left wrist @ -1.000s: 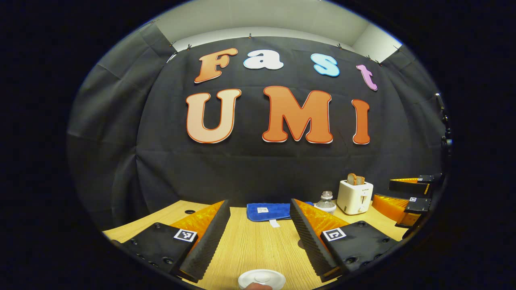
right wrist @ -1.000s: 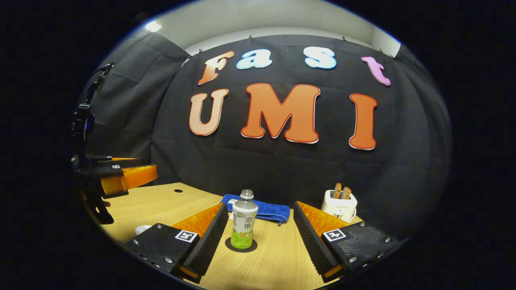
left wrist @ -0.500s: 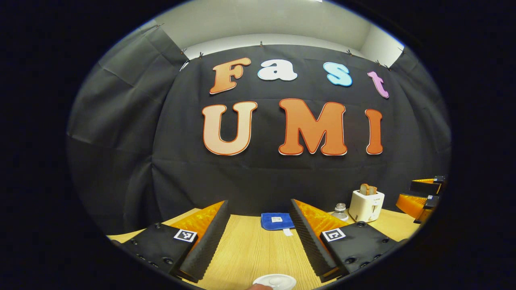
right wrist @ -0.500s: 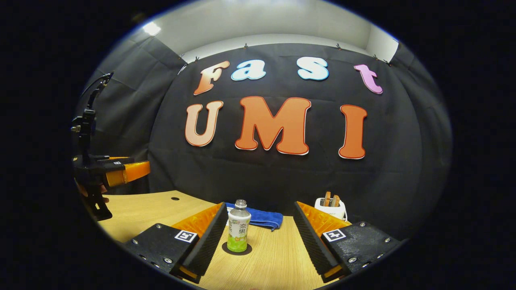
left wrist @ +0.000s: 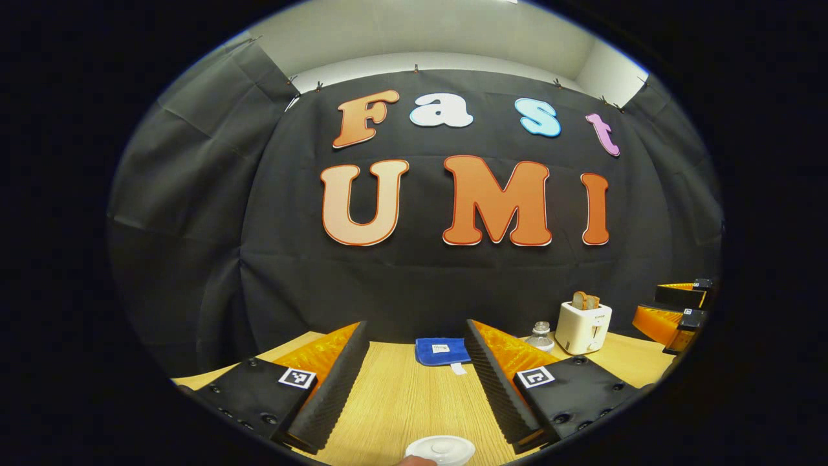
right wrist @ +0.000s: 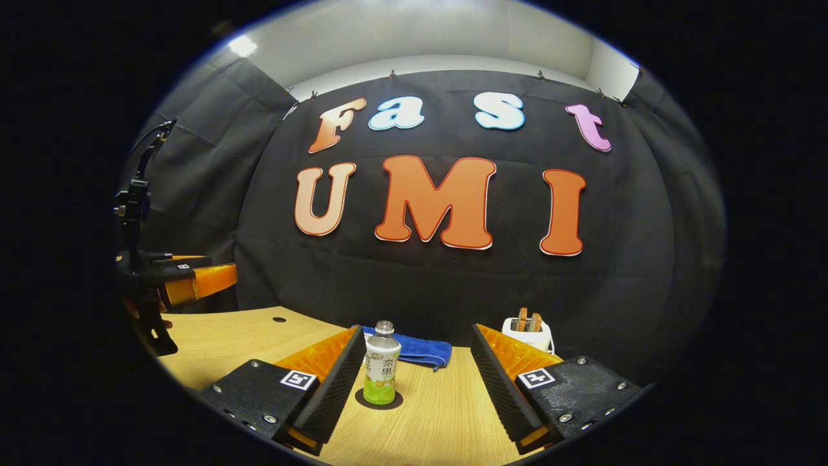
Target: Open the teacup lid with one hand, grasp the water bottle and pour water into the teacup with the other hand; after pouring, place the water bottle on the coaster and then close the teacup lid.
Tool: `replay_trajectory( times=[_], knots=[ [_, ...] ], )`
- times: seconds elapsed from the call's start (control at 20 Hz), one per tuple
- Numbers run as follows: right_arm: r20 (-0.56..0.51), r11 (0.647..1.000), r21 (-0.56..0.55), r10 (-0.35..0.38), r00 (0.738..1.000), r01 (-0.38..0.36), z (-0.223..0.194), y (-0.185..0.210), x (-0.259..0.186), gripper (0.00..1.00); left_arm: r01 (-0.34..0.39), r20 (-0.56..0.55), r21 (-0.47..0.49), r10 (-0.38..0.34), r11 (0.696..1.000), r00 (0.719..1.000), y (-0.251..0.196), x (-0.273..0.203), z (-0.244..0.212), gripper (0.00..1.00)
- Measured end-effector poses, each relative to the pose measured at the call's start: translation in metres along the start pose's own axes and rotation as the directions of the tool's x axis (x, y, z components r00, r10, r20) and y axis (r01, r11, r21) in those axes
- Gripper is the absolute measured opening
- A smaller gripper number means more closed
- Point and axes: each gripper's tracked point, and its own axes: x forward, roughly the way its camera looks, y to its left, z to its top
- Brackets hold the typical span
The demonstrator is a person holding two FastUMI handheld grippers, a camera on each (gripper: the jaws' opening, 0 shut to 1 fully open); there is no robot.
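A white round teacup lid with a small knob lies at the bottom edge of the left gripper view, below and nearer than my open left gripper. The cup under it is hidden. In the right gripper view, a clear water bottle with a green label stands upright on a dark round coaster. It is just ahead of the left finger of my open right gripper, apart from it. The bottle's neck also peeks past the right finger in the left gripper view.
A folded blue cloth lies at the back of the wooden table. A white toaster with bread slices stands at the back right. The left gripper hangs at the far left of the right gripper view.
Both grippers have drawn back from the table items over the last second, so the bottle, cloth and toaster look smaller. Both stay open and the bottle has not moved.
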Motion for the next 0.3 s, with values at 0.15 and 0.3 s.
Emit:
replay_trajectory(
  times=[0.15, 0.3],
  knots=[
    [-0.002, 1.0, 0.003, -0.001, 1.0, 0.001, -0.0003, -0.0001, 0.0018, 0.97, 0.001, 0.0, 0.007, -0.001, 1.0, 1.0, -0.0013, -0.0005, 0.0007, 0.95],
    [0.0, 1.0, 0.005, -0.009, 1.0, 0.009, 0.0017, -0.0021, 0.0037, 1.0, 0.009, 0.0, 0.022, -0.009, 1.0, 1.0, -0.0048, 0.0003, 0.0, 0.97]
  ],
)
